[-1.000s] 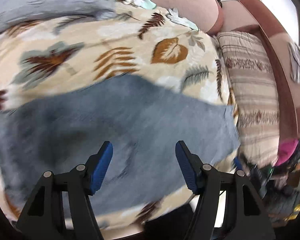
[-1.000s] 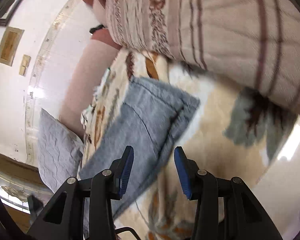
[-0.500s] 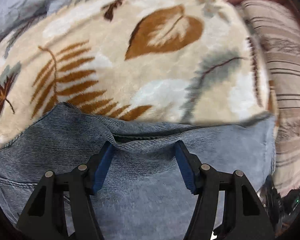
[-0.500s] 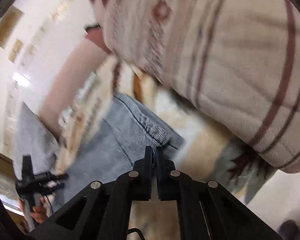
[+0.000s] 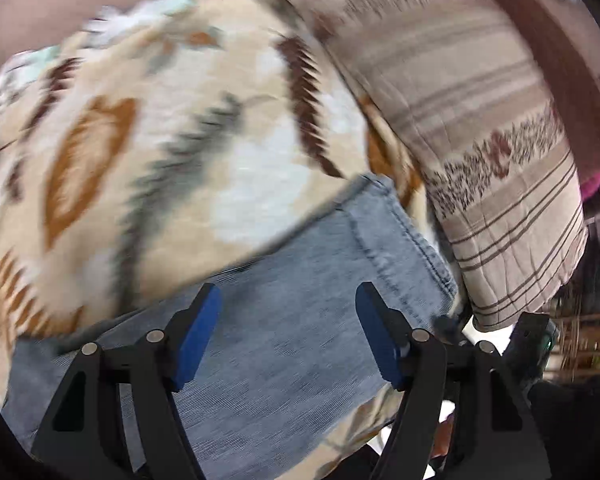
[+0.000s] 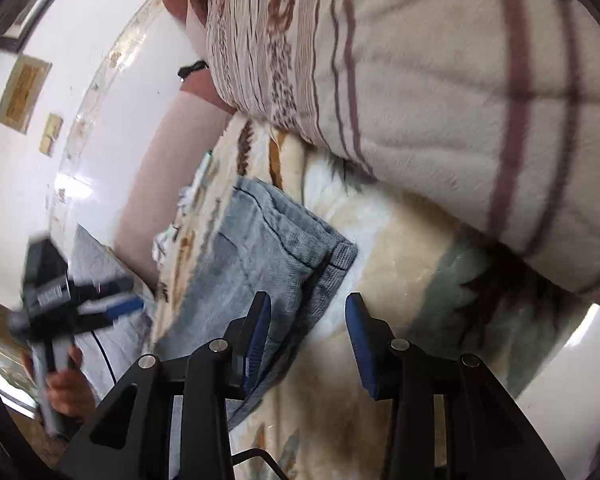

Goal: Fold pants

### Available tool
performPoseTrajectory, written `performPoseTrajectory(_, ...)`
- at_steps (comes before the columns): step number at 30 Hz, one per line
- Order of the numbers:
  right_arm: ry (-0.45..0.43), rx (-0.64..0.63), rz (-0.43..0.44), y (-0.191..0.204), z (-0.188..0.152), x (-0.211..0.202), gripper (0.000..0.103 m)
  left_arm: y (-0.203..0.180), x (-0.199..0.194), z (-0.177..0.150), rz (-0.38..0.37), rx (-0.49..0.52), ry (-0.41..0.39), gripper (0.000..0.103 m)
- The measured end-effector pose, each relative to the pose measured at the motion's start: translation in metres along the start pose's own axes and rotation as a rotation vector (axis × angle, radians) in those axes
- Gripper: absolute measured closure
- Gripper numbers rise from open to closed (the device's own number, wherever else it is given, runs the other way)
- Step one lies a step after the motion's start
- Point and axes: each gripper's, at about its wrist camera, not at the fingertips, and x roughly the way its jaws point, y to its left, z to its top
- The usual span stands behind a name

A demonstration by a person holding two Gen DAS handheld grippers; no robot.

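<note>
Left wrist view: left gripper (image 5: pixel 288 330) held with fingers spread wide, nothing between the blue pads (image 5: pixel 198 334), hovering over the pants (image 5: pixel 300 320). Pants lying flat on the leaf-print blanket (image 5: pixel 172 140), long axis running from near left to far right, hemmed end pointing far right toward the striped pillow (image 5: pixel 496 152). Fabric: light blue denim, faded in patches, darker double stitching along the hem. Near-left part of the garment cut off by the frame edge and partly covered by the gripper body. Whole view motion-blurred; blanket pattern smeared, dark clutter at the right edge not identifiable.

Right wrist view: left gripper (image 6: pixel 100 304) visible at far left, blurred, held in a hand (image 6: pixel 66 388). Pants (image 6: pixel 260 256) seen as a layered stack, long axis running near to far, stitched corner pointing right. Right gripper (image 6: pixel 308 344) with fingers apart, empty, left pad (image 6: pixel 256 336) over the near edge of the denim, right pad over bare blanket (image 6: pixel 400 264). Striped pillow (image 6: pixel 440 92) filling the upper right. Near end of the pants hidden behind the gripper body.
</note>
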Motion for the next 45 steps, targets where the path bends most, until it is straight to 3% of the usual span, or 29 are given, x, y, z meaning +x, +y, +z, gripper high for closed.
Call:
performPoseTrajectory(4, 0.003, 0.000, 0.055, -0.004, 0.004, 0.008, 0.062, -0.023, 0.034, 0.028, 0.017, 0.008, 0.035, 0.033)
performPoseTrajectory(10, 0.016, -0.029, 0.116, -0.002, 0.010, 0.015, 0.062, -0.026, 0.070, 0.067, -0.051, -0.022, 0.101, 0.033)
performPoseTrajectory(18, 0.017, -0.067, 0.149, -0.007, 0.009, 0.013, 0.062, -0.041, 0.117, 0.074, -0.116, 0.126, 0.210, 0.033)
performPoseTrajectory(21, 0.010, -0.073, 0.155, -0.005, 0.010, 0.014, 0.062, -0.053, 0.124, 0.070, -0.121, 0.213, 0.191, 0.020)
performPoseTrajectory(27, -0.008, -0.108, 0.160, 0.004, 0.014, 0.021, 0.063, -0.076, 0.128, 0.060, -0.153, 0.367, 0.162, 0.021)
performPoseTrajectory(28, -0.011, -0.119, 0.155, 0.005, 0.014, 0.022, 0.066, -0.076, 0.127, 0.057, -0.152, 0.384, 0.150, 0.024)
performPoseTrajectory(29, -0.014, -0.124, 0.152, 0.005, 0.013, 0.023, 0.068, -0.074, 0.126, 0.054, -0.151, 0.396, 0.138, 0.034)
performPoseTrajectory(33, -0.023, -0.109, 0.149, 0.002, 0.013, 0.022, 0.074, -0.059, 0.117, 0.045, -0.130, 0.379, 0.087, 0.082)
performPoseTrajectory(35, -0.023, -0.107, 0.142, 0.003, 0.014, 0.023, 0.079, -0.056, 0.110, 0.043, -0.153, 0.364, 0.068, 0.091)
performPoseTrajectory(38, -0.027, -0.128, 0.133, 0.011, 0.015, 0.019, 0.086, -0.064, 0.093, 0.026, -0.136, 0.387, 0.011, 0.092)
performPoseTrajectory(45, -0.075, -0.315, 0.084, 0.060, 0.008, -0.011, 0.088, -0.041, 0.037, -0.001, -0.210, 0.320, -0.093, 0.092)
